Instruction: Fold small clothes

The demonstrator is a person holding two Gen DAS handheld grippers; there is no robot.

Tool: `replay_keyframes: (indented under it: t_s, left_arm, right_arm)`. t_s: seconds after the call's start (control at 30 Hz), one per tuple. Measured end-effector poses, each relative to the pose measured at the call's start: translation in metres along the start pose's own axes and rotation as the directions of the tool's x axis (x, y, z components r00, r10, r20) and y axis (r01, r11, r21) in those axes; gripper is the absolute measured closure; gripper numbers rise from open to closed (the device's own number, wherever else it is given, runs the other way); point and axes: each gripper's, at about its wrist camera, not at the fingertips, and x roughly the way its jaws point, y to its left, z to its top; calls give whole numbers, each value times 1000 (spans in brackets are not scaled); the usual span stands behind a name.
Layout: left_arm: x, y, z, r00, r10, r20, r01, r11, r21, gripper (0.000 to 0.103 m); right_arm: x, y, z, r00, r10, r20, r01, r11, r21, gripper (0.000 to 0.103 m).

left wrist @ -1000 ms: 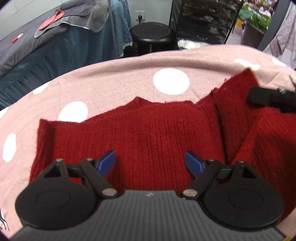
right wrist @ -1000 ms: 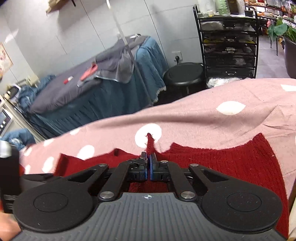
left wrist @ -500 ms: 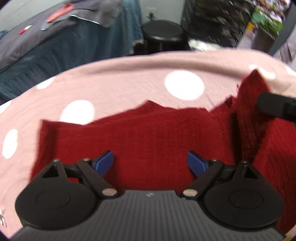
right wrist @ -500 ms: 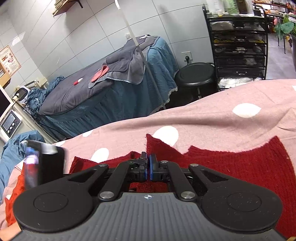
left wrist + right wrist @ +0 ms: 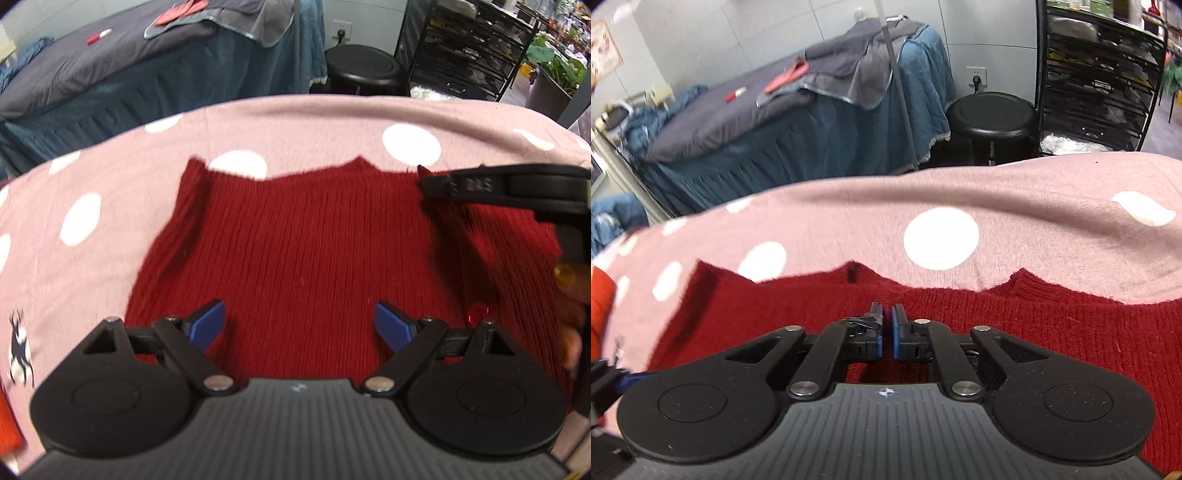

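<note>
A pink polka-dot cover (image 5: 295, 122) spreads across the table. On it the dark red knit sweater (image 5: 314, 251) lies mostly flat, bunched toward three o'clock. The left gripper (image 5: 300, 325) hangs over it with blue pads spread wide, nothing between them. At two o'clock the right gripper (image 5: 886, 328) is parting its jaws, a narrow gap showing, nothing visibly pinched.
</note>
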Motion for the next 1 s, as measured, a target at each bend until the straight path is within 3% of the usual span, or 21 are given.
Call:
replay_keyframes:
  t_s: [0.03,0.17,0.23,0.3,0.37,0.47,0.6,0.8,1.0]
  left_arm:
    - [1,-1,-4,1000,-4,-6,3,1000,-4,14]
    - [0,-2,-15,1000,4,-9,-4,1000,7,14]
    - [-3,2,-20,1000,13,12,-13,1000,-6,14]
    - [-6,9,-24,999,22,25,-22,999,-24,14]
    - [-7,20,-29,998,45,36,-44,998,-35,14]
    - [-6,41,-33,996,87,35,-85,994,-62,14]
    - [3,71,-40,992,130,2,-129,987,-91,14]
    - [22,98,-51,996,76,-51,-84,982,-171,4]
    - [31,97,-51,996,75,-51,-82,987,-138,0]
  right_arm:
    - [3,0,-1,1000,-15,-7,15,1000,-12,71]
    - [0,-7,-3,1000,-9,-13,9,1000,-12,63]
    - [-16,-10,-2,999,-10,37,10,1000,4,42]
    - [-41,-15,-5,994,-20,110,19,1000,12,30]
    - [-65,-21,-12,989,-31,148,32,1000,-1,30]
    - [-92,-26,-29,985,-67,158,78,995,-66,43]
    - [-117,-37,-63,983,-131,130,149,979,-139,44]
    - [-126,-63,-114,961,-275,35,276,942,-191,45]
    - [-127,-77,-125,956,-294,-12,286,939,-192,44]
